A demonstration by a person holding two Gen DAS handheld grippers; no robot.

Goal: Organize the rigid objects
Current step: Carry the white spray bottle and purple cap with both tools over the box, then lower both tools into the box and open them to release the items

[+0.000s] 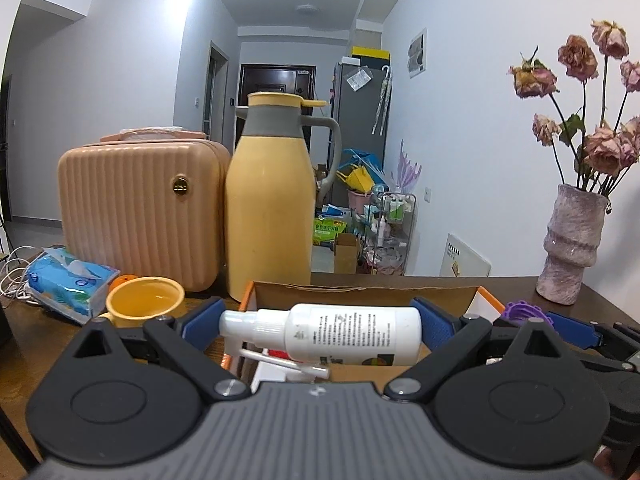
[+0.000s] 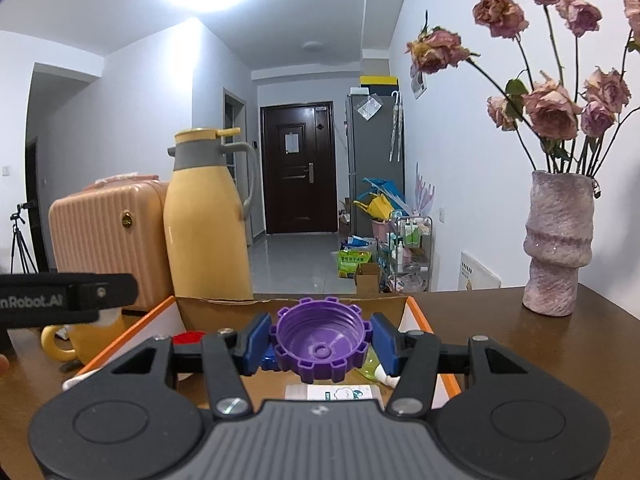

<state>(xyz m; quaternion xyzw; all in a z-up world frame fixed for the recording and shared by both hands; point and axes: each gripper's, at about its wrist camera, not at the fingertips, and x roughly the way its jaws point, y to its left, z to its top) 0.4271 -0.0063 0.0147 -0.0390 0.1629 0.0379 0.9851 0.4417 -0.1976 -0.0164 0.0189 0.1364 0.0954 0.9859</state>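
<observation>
My left gripper point(image 1: 320, 332) is shut on a white spray bottle point(image 1: 344, 332) held sideways, nozzle to the left, above an open cardboard box point(image 1: 360, 292) with orange flaps. My right gripper point(image 2: 320, 344) is shut on a purple toothed cap point(image 2: 320, 344), open side toward the camera, over the same box point(image 2: 224, 304). Inside the box I see a red thing point(image 2: 188, 338), a yellow-green item point(image 2: 370, 366) and a white packet point(image 2: 332, 394). The purple cap point(image 1: 524, 312) and the right gripper's blue pad point(image 1: 572, 328) show at the right of the left wrist view.
On the brown table point(image 2: 500, 340) stand a yellow thermos jug point(image 1: 268, 204), a peach ribbed case point(image 1: 140, 208), a yellow mug point(image 1: 144, 300), a blue tissue pack point(image 1: 68, 284) and a pink vase of dried roses point(image 2: 556, 240). Cables point(image 1: 12, 276) lie at the left edge.
</observation>
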